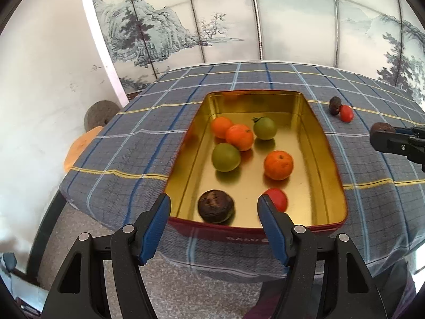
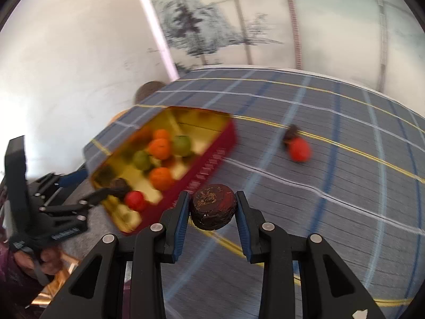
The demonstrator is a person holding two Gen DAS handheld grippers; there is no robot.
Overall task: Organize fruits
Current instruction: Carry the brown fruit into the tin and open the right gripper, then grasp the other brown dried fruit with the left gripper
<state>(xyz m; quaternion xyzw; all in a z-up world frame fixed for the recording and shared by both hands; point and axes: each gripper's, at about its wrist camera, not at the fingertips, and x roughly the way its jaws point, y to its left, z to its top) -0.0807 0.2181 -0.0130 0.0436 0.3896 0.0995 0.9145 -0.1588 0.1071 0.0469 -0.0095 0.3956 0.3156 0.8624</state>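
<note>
A: How far along is the sorting?

B: Well along, by the look of it. The tin [image 1: 316, 143] on the bench [image 1: 127, 159] holds seven fruits: three oranges, the nearest of them [image 1: 278, 165] toward the right wall, two green fruits [image 1: 225, 157], a red fruit [image 1: 277, 199] and a dark fruit [image 1: 215, 206] at the near end.

A: And what is left outside?

B: Three pieces. The right tongs [image 2: 212, 207] pinch a second dark fruit [image 2: 213, 207] between their blue pads, held above the bench just beside the tin's red wall [image 2: 212, 162]. Farther out on the cloth lie a red one [image 2: 299, 149] and a small dark one [image 2: 291, 132], touching each other and well apart from the tin.

A: What are the left tongs doing?

B: The left tongs [image 1: 213, 207] hang spread wide at the tin's near end, gripping nothing. The dark fruit in the tin shows between the fingers, but neither pad touches it.

A: So what remains?

B: Judging from this, the held fruit needs to go over the wall and into the tin, then the pair on the cloth must be fetched. The right view is blurred, so finer detail there cannot be told.
</note>
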